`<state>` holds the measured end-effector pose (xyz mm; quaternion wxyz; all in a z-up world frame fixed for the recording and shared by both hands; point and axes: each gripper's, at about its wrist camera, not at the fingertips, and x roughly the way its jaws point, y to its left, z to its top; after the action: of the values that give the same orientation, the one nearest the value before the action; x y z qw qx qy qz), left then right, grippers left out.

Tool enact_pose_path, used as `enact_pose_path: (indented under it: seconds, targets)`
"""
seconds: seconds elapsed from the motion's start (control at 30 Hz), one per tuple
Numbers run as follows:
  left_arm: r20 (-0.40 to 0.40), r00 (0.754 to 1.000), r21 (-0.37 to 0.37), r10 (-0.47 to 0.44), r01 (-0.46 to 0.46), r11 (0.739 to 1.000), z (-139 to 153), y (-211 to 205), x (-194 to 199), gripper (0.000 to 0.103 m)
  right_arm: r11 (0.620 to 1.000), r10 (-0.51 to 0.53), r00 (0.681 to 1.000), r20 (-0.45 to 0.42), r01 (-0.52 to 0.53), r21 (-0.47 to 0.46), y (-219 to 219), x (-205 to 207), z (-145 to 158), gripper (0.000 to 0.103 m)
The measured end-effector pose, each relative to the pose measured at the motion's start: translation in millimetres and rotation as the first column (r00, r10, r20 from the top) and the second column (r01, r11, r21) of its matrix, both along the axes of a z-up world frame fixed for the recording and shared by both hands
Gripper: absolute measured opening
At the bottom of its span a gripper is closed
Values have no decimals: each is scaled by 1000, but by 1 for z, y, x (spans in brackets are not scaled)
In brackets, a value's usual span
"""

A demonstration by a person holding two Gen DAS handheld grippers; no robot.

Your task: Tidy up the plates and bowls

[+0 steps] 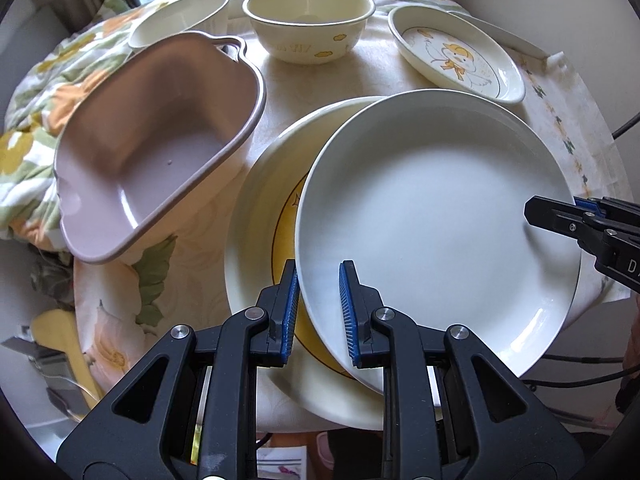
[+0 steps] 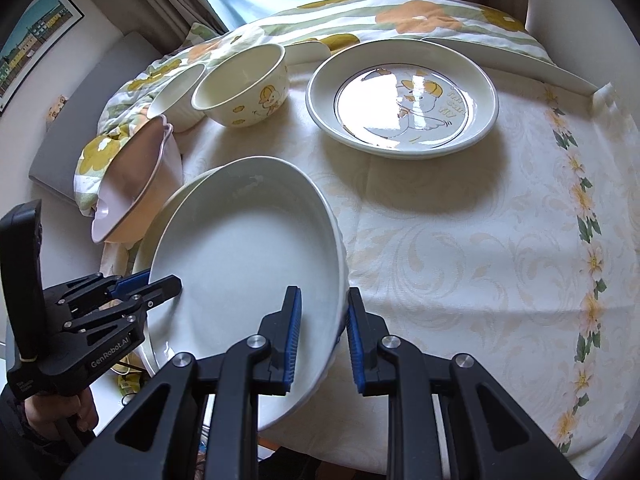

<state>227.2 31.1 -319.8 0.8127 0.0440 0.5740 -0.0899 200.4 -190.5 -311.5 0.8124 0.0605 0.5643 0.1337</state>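
White glazed china sits between my two grippers: the plain white plate (image 1: 436, 224) rests tilted over the yellow-centred plate (image 1: 256, 216) beneath it, overlapping and not nested flat. My left gripper (image 1: 320, 312) straddles its near rim, one pad under and one pad over, with a gap showing at the upper pad, so the jaws look parted and not pinching. My right gripper (image 2: 320, 334) straddles the opposite rim the same way, jaws apart, the rim between them but not squeezed as far as I can tell.

I judge the step to be stacking this plate onto the one below. Next I must settle it square on the lower plate, or close on the rim and lift it, keeping both sides level so it does not slide.

Further out stand the pink dish (image 1: 156, 140), propped on the flowered quilt (image 1: 48, 92), a duck bowl (image 1: 308, 24), a ribbed bowl (image 1: 180, 20) and a duck plate (image 1: 456, 54).

Most of the lower plate is covered, so its picture is unreadable. A flat white piece (image 2: 512, 58) behind the duck plate is cut off; I cannot name it.
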Motion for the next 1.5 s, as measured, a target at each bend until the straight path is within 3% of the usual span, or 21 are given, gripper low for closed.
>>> enact_pose_path:
  seconds: [0.33, 0.63, 0.87, 1.13, 1.5]
  targets:
    - [58, 997, 169, -45, 35, 985, 5, -14, -1, 18, 996, 32, 999, 7, -32, -78, 15, 3, -4, 20]
    - [71, 996, 203, -56, 41, 978, 9, -12, -1, 18, 986, 56, 998, 23, -52, -161, 25, 6, -4, 20]
    - [73, 996, 205, -45, 30, 978, 10, -8, -4, 18, 956, 96, 995, 32, -83, -281, 42, 5, -6, 20]
    - [75, 996, 213, -44, 27, 977, 10, -8, -3, 18, 959, 81, 996, 31, -70, -274, 40, 4, -6, 20]
    - [90, 994, 276, -66, 39, 960, 10, -16, -8, 18, 960, 66, 997, 35, -54, -276, 41, 4, -7, 20]
